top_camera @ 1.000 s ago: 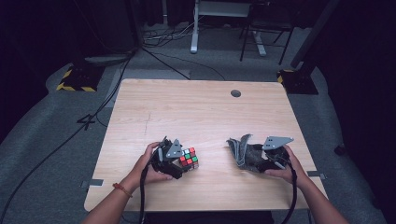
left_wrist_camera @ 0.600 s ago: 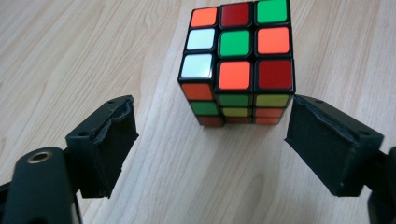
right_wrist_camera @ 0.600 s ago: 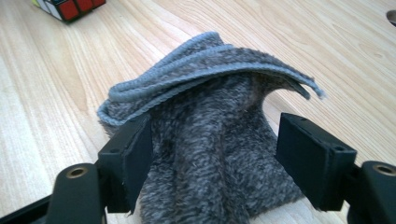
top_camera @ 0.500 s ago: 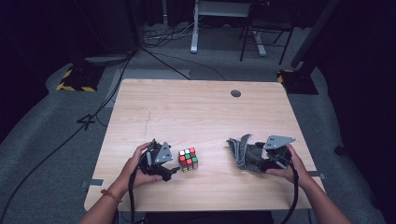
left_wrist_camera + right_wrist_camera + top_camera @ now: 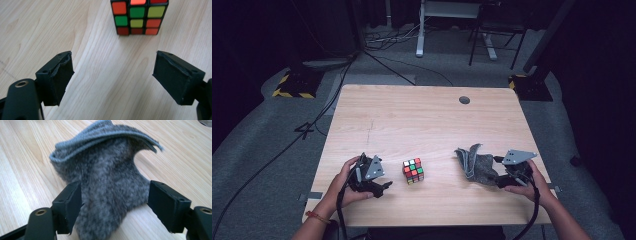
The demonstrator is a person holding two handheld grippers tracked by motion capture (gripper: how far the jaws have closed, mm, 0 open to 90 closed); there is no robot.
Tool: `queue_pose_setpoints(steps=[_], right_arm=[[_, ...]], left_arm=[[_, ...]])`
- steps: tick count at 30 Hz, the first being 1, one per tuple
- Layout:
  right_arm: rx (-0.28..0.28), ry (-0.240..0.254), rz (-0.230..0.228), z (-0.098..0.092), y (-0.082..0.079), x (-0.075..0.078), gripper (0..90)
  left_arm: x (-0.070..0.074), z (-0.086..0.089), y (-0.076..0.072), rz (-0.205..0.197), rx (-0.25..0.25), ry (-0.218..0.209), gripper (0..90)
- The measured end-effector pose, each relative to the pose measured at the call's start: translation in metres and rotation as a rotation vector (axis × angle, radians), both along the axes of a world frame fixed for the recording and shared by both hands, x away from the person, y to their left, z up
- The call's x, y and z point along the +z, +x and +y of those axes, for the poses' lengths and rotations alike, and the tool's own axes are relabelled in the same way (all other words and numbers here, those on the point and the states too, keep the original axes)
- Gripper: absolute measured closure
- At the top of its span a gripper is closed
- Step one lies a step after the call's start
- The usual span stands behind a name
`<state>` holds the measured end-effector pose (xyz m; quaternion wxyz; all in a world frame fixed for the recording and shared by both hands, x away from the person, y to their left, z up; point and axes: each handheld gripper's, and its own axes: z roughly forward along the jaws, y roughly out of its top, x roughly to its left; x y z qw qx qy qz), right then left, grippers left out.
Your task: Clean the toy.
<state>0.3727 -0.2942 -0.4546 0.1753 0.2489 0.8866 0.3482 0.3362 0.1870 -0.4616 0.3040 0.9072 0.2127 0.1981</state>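
Backing off the cube [image 5: 413, 170], left tongs [image 5: 384, 187] stand apart, empty. Right tongs [image 5: 113, 205] gape around the cloth [image 5: 110, 180] right of it; close squarely before lifting.

Pale wooden table [image 5: 422, 120], round grommet hole [image 5: 464, 100] near its far edge, 1 colour cube [image 5: 413, 170] lying just beyond the open left tongs [image 5: 384, 186], crumpled grey cloth [image 5: 477, 163] lying between the spread right tongs [image 5: 113, 207]
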Motion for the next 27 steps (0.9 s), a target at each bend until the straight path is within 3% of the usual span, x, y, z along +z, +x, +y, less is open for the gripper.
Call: queue_pose_setpoints(steps=[9, 12, 16, 22, 27], right_arm=[[-0.039, -0.002, -0.005, -0.022, -0.012, -0.006, 27.1], [-0.054, 0.005, 0.004, -0.030, -0.014, -0.009, 27.0], [-0.085, 0.003, 0.012, -0.042, -0.017, -0.015, 26.6], [-0.148, 0.028, 0.035, -0.061, -0.019, -0.027, 26.3], [-0.205, 0.061, 0.054, -0.074, -0.020, -0.035, 26.3]], left_arm=[[-0.008, 0.017, -0.002, 0.033, 0.040, -0.023, 16.8], [-0.012, 0.020, -0.002, 0.025, 0.052, -0.008, 17.4], [-0.018, 0.025, 0.000, 0.048, 0.071, -0.002, 17.4], [-0.023, 0.036, 0.003, 0.095, 0.089, -0.062, 17.1], [-0.029, 0.042, 0.004, 0.136, 0.105, -0.070, 16.6]])
